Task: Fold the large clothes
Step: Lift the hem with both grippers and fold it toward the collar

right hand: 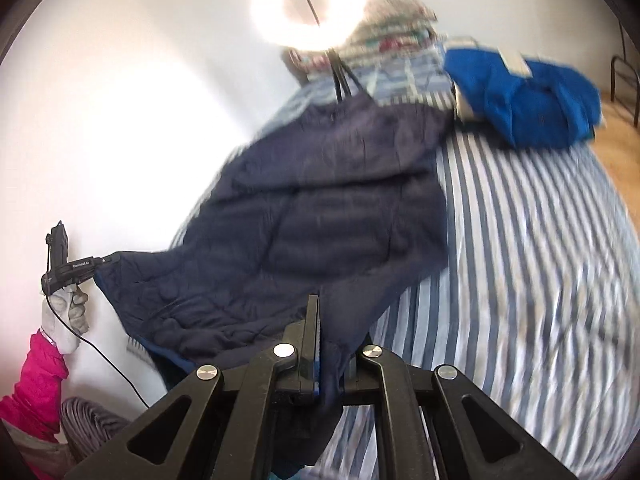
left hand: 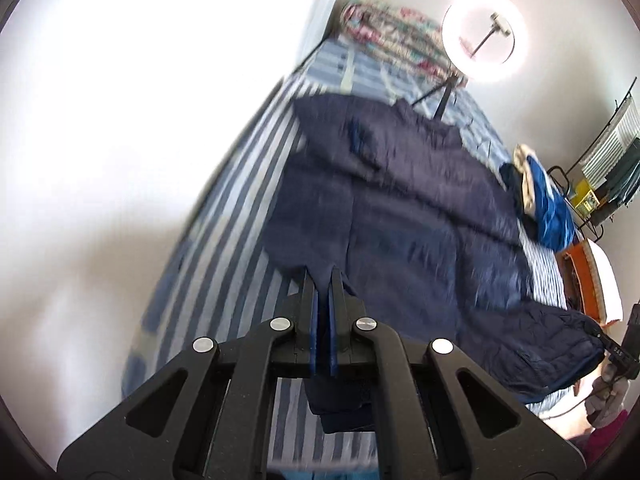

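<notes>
Two grippers clamp the same navy quilted jacket (left hand: 400, 208), which lies spread over a bed (left hand: 240, 184) covered in a blue-and-white striped sheet. In the left wrist view, the left gripper (left hand: 323, 276) has its two blue-padded fingers nearly together on the jacket's near hem, and a fold of the dark fabric hangs down behind the fingertips, between the black arms of the tool. In the right wrist view, the right gripper (right hand: 326, 320) pinches another edge of the jacket, with cloth bunched between its fingers and draped over the right one so that only the left finger shows clearly. From that same view the left gripper (right hand: 105, 259) appears at the far left, gripping a corner of the jacket and lifting it clear of the mattress; a gloved hand (right hand: 70, 312) with a pink sleeve (right hand: 38, 384) holds it, and a thin black cable trails down from it. The jacket's far part rests flat on the sheet while the near edge is raised between the two tools. A bright blue garment (right hand: 524, 100) lies crumpled at the bed's far right edge, just beside the jacket's shoulder. A glowing ring light (left hand: 485, 36) on a tripod stands at the head of the bed, near a floral patterned bundle (left hand: 392, 32). Both views are blurred.
</notes>
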`<state>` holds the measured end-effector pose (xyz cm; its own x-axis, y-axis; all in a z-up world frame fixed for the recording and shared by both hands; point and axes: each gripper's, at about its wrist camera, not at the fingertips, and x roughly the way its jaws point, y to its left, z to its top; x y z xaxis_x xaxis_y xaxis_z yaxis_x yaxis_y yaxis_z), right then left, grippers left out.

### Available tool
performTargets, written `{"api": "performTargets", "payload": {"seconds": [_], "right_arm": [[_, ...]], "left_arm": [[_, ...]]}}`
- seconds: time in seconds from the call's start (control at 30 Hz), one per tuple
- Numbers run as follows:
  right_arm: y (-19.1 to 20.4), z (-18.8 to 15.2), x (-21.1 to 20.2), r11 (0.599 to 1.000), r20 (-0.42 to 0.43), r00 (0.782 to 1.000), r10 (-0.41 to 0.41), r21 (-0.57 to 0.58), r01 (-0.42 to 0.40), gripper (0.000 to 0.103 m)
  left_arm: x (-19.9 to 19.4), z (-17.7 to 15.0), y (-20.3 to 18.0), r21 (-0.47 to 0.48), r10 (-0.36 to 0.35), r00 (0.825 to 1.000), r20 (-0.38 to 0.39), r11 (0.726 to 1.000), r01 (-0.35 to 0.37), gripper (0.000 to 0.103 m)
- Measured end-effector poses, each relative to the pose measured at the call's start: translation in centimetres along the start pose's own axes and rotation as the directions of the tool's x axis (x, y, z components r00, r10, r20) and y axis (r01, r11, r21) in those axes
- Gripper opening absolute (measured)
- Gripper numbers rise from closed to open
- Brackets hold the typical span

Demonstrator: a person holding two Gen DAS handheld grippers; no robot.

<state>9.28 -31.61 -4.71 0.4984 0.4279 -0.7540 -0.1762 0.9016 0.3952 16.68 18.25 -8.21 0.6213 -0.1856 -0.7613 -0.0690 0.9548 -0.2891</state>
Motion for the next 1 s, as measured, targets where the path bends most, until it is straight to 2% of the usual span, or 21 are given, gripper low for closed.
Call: {"api": "performTargets", "payload": {"seconds": [0.1,0.3,0.47,0.6,0.8,0.9,1.0], "right_arm": [[0.3,3.1,0.6,0.999,0.032,0.999,-0.026,-0.032,0.027,0.002],[-0.7,9.9,2.8,0.993,0.071,0.994,-0.083,-0.075,0.088,0.002],[-2.7,16.3,6.4,0.99,0.075,0.99,-0.119,-0.069,0.125,0.002],[-5.1,21.2,11.0,0.989,0.078,0.987,-0.142,-0.033,0.145,0.002],[-9.9,26.6,19.9,0.972,0.021,0.973,-0.231,-0.035,0.231,0.002],[-11.9,27.4,23.7,0.965,-0.029,0.965,-0.261,-0.02,0.26,0.002],[-13.3,27.6,26.4,0.96,-0.07,0.958,-0.278,-0.024,0.277,0.002]], "left_arm": [[0.4,3.7,-2.0,0.04,0.006,0.999,0.038,0.999,-0.008,0.002],[3.7,11.2,-5.8,0.089,0.02,0.995,0.103,0.996,-0.03,0.002],[8.8,17.1,-7.4,0.104,0.054,0.992,0.118,0.992,-0.066,0.002],[15.1,21.4,-8.4,0.099,0.085,0.99,0.111,0.99,-0.096,0.001],[25.9,24.4,-8.4,0.09,0.159,0.986,0.055,0.982,-0.164,0.001],[30.8,24.5,-7.5,0.065,0.174,0.985,-0.009,0.983,-0.173,0.001],[34.0,24.4,-7.2,0.075,0.182,0.982,-0.046,0.981,-0.178,0.001]]}}
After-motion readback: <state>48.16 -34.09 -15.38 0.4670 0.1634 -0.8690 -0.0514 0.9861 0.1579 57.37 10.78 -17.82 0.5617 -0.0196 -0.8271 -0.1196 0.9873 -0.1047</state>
